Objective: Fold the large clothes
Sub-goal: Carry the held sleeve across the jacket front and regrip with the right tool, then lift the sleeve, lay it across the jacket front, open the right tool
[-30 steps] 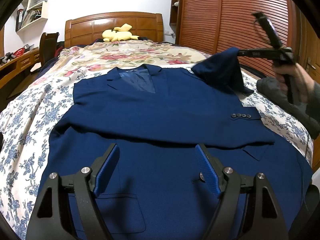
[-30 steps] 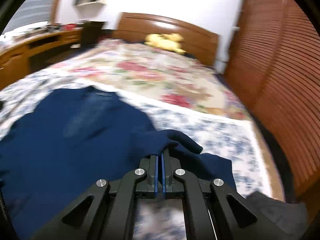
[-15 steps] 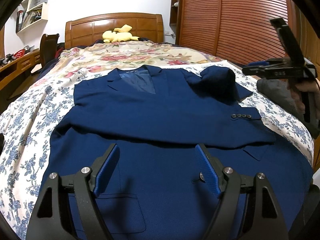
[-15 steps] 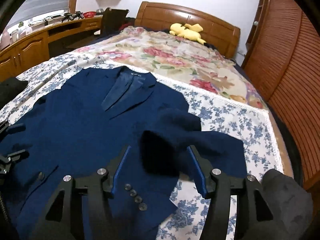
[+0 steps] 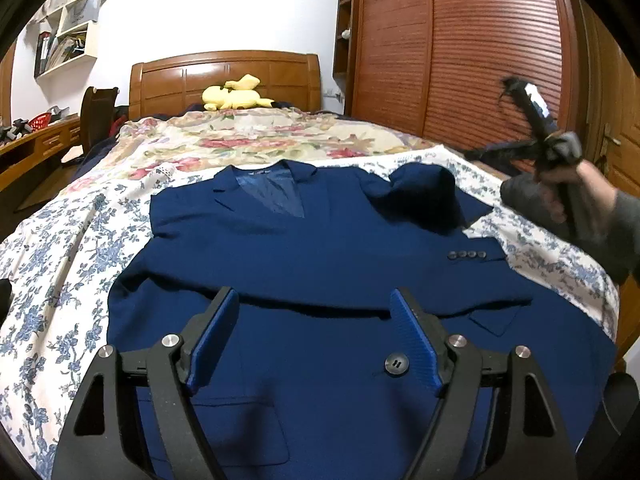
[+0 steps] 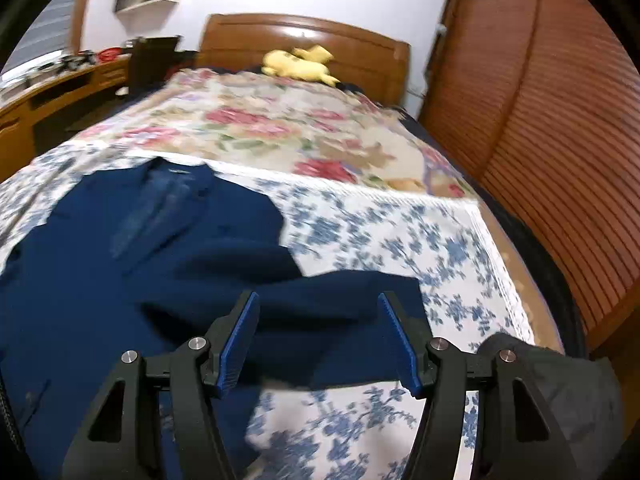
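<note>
A navy blazer [image 5: 320, 248] lies face up on the bed, collar toward the headboard. One sleeve is folded across its chest, cuff buttons [image 5: 466, 255] at the right. My left gripper [image 5: 312, 294] hovers over the lower front near a button [image 5: 395, 363]; its jaws are opening with nothing between them. The other sleeve [image 5: 424, 200] lies bunched on the right shoulder. In the right wrist view my right gripper [image 6: 318, 296] stands just above that sleeve [image 6: 328, 332], jaws opening, pads clear of the cloth. A hand [image 5: 576, 188] holds it at the bed's right side.
The blue-flowered sheet [image 5: 60, 264] covers the bed; a yellow plush toy [image 5: 234, 96] sits by the wooden headboard. A slatted wardrobe [image 5: 460, 60] runs along the right. A desk [image 5: 32, 140] and chair stand at the left. A dark grey garment [image 6: 560, 380] lies at the bed's right edge.
My right gripper opened and let go of the sleeve, which dropped onto the blazer's right shoulder. That gripper then drew back toward the bed's right edge. The left gripper stayed put.
</note>
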Demonstrator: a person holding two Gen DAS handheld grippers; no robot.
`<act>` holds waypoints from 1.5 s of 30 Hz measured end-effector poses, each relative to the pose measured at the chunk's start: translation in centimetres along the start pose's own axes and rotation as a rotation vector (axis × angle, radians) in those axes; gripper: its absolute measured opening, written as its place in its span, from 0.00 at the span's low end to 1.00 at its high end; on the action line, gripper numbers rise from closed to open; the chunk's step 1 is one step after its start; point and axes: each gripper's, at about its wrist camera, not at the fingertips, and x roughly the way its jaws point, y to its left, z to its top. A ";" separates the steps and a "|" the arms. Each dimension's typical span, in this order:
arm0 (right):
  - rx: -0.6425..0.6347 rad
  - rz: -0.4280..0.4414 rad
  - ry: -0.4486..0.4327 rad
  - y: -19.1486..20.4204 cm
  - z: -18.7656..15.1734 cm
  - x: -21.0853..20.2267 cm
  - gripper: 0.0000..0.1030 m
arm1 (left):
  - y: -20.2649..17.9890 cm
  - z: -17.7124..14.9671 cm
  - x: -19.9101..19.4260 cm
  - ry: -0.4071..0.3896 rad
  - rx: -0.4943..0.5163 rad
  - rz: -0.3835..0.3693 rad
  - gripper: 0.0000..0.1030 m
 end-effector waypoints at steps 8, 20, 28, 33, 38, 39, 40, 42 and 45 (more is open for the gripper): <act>0.090 -0.084 0.123 -2.5 -0.6 6.2 0.62 | 0.4 0.4 -0.8 -0.025 0.004 0.015 0.86; 0.191 -0.174 0.267 -5.5 -1.6 12.4 0.67 | 0.6 0.2 -0.6 -0.011 0.006 0.006 0.86; 0.294 -0.123 0.332 -6.9 -2.2 14.2 0.75 | 0.5 0.1 -0.5 -0.005 0.010 0.007 0.86; 0.308 -0.030 0.347 -7.3 -2.5 14.2 0.53 | 0.4 0.1 -0.5 -0.006 0.012 0.010 0.86; 0.177 0.023 0.370 -5.2 -2.6 13.0 0.08 | 0.2 0.1 -0.7 -0.001 0.025 0.032 0.86; 0.159 0.042 0.369 -4.9 -2.6 12.6 0.07 | 0.3 0.1 -0.7 0.001 0.029 0.043 0.86; 0.143 0.066 0.358 -4.3 -2.5 11.9 0.06 | 0.3 0.1 -0.9 0.002 0.029 0.048 0.86; 0.118 0.072 0.323 -3.5 -2.1 10.5 0.06 | 0.4 0.0 -1.2 0.004 0.025 0.052 0.86; 0.089 0.090 0.259 -2.0 -1.3 7.8 0.06 | 0.6 0.1 -2.1 0.001 0.017 0.055 0.86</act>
